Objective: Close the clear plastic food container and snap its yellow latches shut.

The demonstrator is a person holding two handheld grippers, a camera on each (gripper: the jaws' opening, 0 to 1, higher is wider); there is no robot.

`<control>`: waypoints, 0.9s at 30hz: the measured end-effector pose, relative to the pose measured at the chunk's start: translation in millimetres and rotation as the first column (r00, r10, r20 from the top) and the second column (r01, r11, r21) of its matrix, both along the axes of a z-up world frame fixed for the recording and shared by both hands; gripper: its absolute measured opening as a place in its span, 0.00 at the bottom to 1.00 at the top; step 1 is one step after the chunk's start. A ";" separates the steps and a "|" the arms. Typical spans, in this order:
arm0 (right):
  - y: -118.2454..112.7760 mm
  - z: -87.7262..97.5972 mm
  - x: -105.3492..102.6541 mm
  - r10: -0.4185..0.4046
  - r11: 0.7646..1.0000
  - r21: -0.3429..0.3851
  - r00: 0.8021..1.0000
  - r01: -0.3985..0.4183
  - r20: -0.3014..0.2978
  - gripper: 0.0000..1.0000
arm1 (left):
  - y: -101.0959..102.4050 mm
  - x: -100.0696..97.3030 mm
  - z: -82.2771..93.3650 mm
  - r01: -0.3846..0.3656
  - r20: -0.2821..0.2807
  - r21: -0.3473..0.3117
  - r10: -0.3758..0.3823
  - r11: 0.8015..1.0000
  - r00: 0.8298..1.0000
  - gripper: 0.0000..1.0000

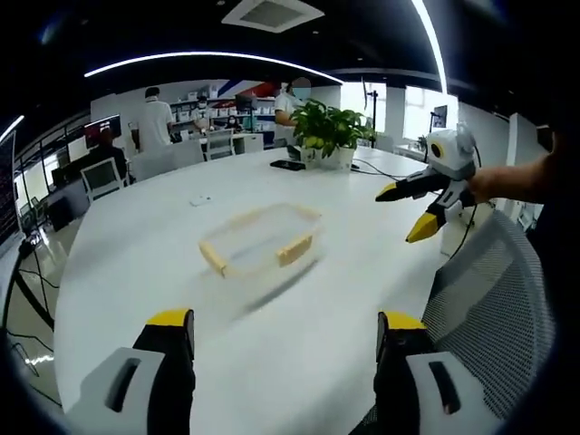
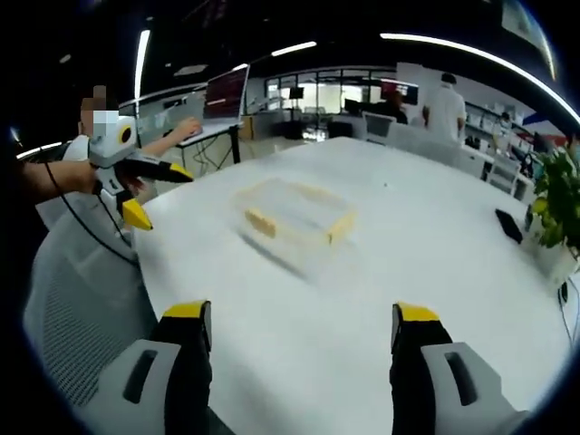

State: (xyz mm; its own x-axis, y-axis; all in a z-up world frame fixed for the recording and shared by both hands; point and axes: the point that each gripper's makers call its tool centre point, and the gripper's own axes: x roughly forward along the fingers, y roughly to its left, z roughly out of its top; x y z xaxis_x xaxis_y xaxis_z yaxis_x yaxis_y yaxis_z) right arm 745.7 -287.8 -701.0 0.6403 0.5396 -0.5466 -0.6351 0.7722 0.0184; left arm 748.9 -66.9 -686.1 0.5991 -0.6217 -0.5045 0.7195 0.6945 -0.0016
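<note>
Clear container (image 1: pixel 261 240) mid-bench (image 1: pixel 299 362), well apart from both my grippers. Left gripper (image 1: pixel 283 340) wide, empty; right gripper (image 2: pixel 304 331) wide, empty. I judge it light, stiff, slippery; push yellow latches (image 1: pixel 294 248) at sides.

white table (image 1: pixel 299 353), potted plant (image 1: pixel 328 129), mesh chair (image 1: pixel 494 299)

Both the left gripper (image 1: pixel 285 328) and right gripper (image 2: pixel 303 319) are held level, jaws spread wide, gripping nothing.
</note>
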 end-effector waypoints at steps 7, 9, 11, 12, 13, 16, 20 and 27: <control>-7.5 6.4 -5.9 -0.033 0.999 0.015 0.999 0.033 0.022 0.89 | 6.2 -12.0 4.7 -0.025 0.009 -0.016 0.025 1.000 1.000 0.93; -8.8 6.2 -7.4 -0.037 0.999 0.020 0.999 0.036 0.024 0.90 | 9.2 -13.3 6.9 -0.040 0.015 -0.024 0.040 0.999 0.999 0.95; -8.6 6.7 -9.3 -0.038 0.999 0.024 0.999 0.037 0.028 0.93 | 11.6 -13.7 9.0 -0.052 0.027 -0.029 0.052 0.998 0.998 0.97; -8.6 6.7 -10.0 -0.037 0.999 0.022 0.999 0.037 0.032 0.94 | 12.4 -14.2 10.0 -0.057 0.031 -0.030 0.058 0.998 0.998 0.99; -9.0 6.6 -11.2 -0.036 0.999 0.019 0.999 0.035 0.036 0.96 | 13.6 -15.1 11.0 -0.060 0.032 -0.034 0.061 0.998 0.998 0.99; -8.9 6.3 -13.8 -0.028 1.000 0.011 0.999 0.027 0.043 0.99 | 15.5 -16.5 13.0 -0.061 0.042 -0.037 0.062 0.997 0.997 0.99; -9.6 5.1 -16.3 -0.020 1.000 0.001 0.999 0.020 0.039 0.99 | 19.5 -16.5 12.7 -0.070 0.047 -0.027 0.071 0.997 0.996 0.99; -10.3 5.6 -15.7 -0.017 1.000 -0.007 0.999 0.017 0.047 0.99 | 22.1 -17.2 11.9 -0.075 0.049 -0.021 0.076 0.997 0.996 0.99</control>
